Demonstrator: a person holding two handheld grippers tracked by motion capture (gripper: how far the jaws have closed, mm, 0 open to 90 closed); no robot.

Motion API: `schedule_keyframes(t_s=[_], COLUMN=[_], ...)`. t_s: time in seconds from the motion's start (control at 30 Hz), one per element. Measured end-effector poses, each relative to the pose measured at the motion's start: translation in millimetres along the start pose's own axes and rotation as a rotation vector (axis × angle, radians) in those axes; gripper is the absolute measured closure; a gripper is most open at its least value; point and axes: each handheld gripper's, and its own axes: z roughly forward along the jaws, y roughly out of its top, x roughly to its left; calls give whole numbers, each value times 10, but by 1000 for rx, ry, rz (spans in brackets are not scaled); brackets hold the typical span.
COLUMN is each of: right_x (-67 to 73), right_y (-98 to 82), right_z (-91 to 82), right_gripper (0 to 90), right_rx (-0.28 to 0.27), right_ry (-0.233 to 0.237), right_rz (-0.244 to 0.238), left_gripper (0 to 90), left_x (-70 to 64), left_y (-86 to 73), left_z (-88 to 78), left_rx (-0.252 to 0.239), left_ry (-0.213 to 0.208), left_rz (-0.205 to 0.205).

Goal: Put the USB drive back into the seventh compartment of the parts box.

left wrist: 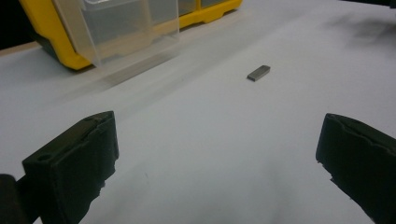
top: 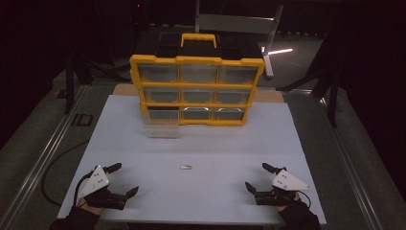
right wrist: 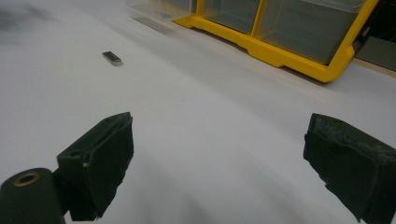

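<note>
**A:** The small metal piece (top: 185,167) lies flat on the white table top (top: 287,143), between your two grippers and a little ahead of them, well clear of both. Your left gripper (top: 125,179) rests at the near left with its jaws spread wide and nothing between them. The right gripper (top: 255,176) at the near right is the same: jaws wide apart, empty.

**B:** So which one should you send in?

**A:** Either could reach it, I'd judge. The piece is thin and low, so come down almost onto the board, line your jaws up across its narrow sides, and close slowly. If you squeeze on the long ends or come in tilted, it will likely skid away on that smooth surface.

**B:** And where would it go?

**A:** Probably the clear drawer (top: 163,125) pulled out of the bottom left slot of the yellow organiser (top: 196,89). It juts out over the table towards you, and it looks empty from here.

**B:** Anything in your path?

**A:** Nothing lies on the table between the piece and the drawer. Mind the drawer's front wall, though: lift the piece over the rim rather than sliding it in. The organiser's other drawers are shut, and the dark stands behind it are well out of reach.
</note>
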Motion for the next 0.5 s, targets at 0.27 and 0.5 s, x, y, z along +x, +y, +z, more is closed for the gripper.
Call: schedule_keyframes(t_s=[0.27,0.5], right_x=[23,35], right_y=[8,35], right_z=[-5,40], right_gripper=[87,88], right_rx=[-1,-4], right_ry=[-22,-16], right_rz=[-17,-27], left_gripper=[1,1], left_x=[-1,-1], left_y=[-8,-30], left_z=[6,-42], left_rx=[9,16], left_ry=[4,17], left_rz=[7,-6])
